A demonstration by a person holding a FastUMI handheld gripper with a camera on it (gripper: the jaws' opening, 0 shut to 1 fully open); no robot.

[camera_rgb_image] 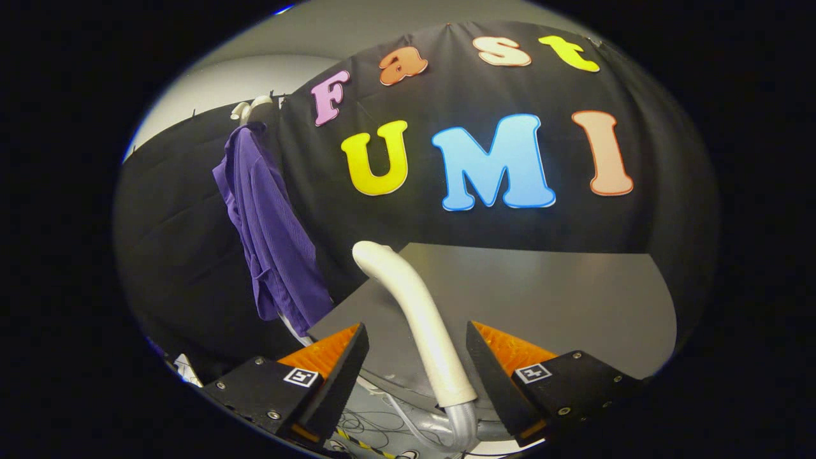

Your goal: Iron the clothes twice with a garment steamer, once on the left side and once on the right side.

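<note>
Gripper fingers [417, 357] stand wide apart at the bottom of the frame, and a pale steamer handle [417, 319] rises in the gap between them. Neither finger touches the handle — there is clear space on both sides, a little more on the left than on the right. Nothing is held.

From between the fingers the handle curves up and to the left, ending in a rounded tip near the centre of the frame. At its lower end it joins a grey ribbed hose [462, 424] that drops away at the bottom edge. Behind it lies a grey table top [548, 299].

In the upper left of the frame a purple shirt [274, 236] hangs from a white hanger hook [248, 109] against the black cloth wall [191, 223], well apart from the handle and beyond the fingers.

The step in hand looks like taking hold of the steamer, so the ironing itself seems not yet begun. To do it well, the fingers should close evenly on the straight lower part of the handle, above the hose joint, not on the curved top where it could slip or twist. A firm, centred hold matters — the hose will likely drag on the handle when it is carried up and left toward the shirt.
</note>
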